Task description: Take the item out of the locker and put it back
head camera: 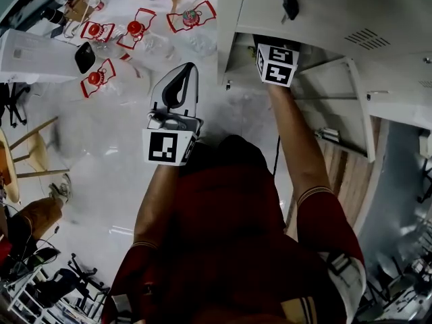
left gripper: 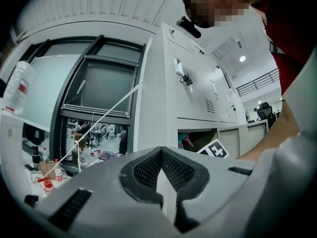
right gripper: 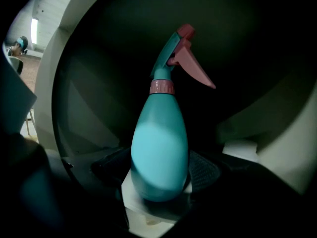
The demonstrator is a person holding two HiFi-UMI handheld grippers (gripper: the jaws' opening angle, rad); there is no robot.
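Outside the locker point(head camera: 317, 9), the left gripper point(left gripper: 161, 152) waits, jaws pressed together on nothing. Inside the open compartment, the right gripper point(right gripper: 161, 177) spreads wide around the belly of an upright teal spray bottle point(right gripper: 158, 143), pads beside it, not plainly pressing. The smooth, rounded plastic likely handles light and slippery; a low, level hold on the body looks surest.

Locker point(head camera: 317, 9): matt painted metal. Bottle point(right gripper: 159, 148): smooth plastic, slight sheen. Floor point(head camera: 101, 154): pale, glossy.
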